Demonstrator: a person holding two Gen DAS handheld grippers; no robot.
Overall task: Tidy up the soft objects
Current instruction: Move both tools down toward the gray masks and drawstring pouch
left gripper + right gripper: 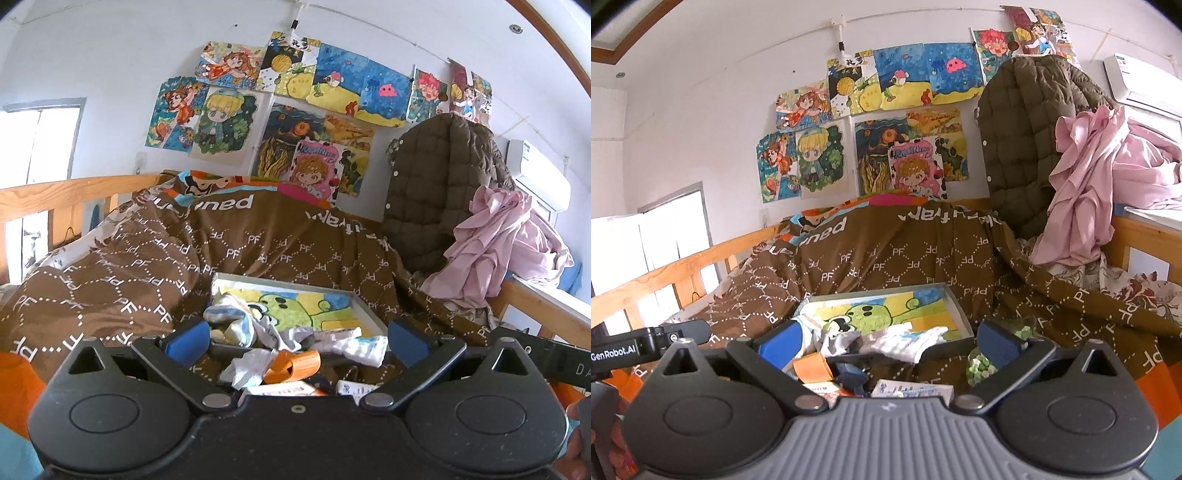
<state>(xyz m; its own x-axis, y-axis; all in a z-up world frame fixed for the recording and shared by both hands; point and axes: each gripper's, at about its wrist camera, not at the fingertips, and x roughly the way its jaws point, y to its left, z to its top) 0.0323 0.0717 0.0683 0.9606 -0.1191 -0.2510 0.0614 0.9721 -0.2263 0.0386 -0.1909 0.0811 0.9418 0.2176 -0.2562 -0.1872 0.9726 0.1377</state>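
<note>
A shallow grey box (369, 314) with a green cartoon picture inside sits on the brown bed cover (147, 258). Soft, crumpled white and pale blue cloths (236, 321) lie bunched at its near edge, some spilling out. The left gripper (295, 341) and the right gripper (886, 343) both hang in front of the box with jaws spread wide, holding nothing.

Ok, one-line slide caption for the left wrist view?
Open left gripper hovering over crumpled socks in a shallow tray on a brown quilt.
</note>
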